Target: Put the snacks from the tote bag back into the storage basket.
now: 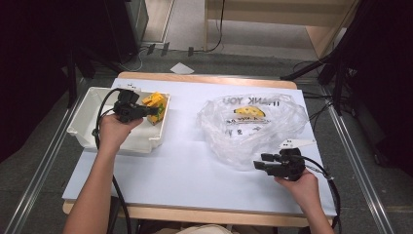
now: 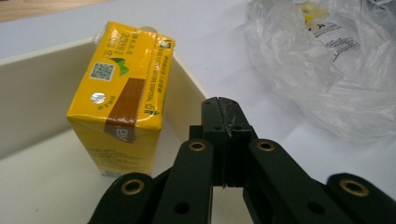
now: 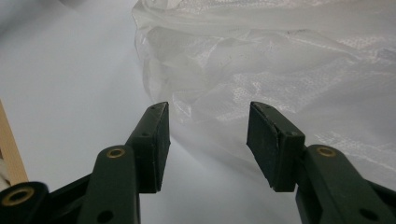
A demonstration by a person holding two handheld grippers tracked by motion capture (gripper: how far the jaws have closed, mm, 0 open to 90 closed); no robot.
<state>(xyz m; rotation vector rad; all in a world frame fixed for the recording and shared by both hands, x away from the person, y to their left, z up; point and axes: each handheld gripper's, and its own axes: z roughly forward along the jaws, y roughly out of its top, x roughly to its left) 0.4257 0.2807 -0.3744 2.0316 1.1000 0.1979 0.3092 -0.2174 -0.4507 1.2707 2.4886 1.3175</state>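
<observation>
A yellow drink carton with a brown stripe stands in the right end of a white bin, close to its wall. My left gripper is shut with nothing between its jaws, its tips just to the right of the carton and apart from it. From above, the carton sits in the bin with the left gripper beside it. My right gripper stands open and empty, pointing at the edge of a crumpled clear plastic bag. In the high view it is low at the bag's near side.
The plastic bag, printed with "THANK YOU" and a yellow logo, lies on the white table sheet at centre right. The bin takes the table's left end. Dark stands and cables flank the table on the floor.
</observation>
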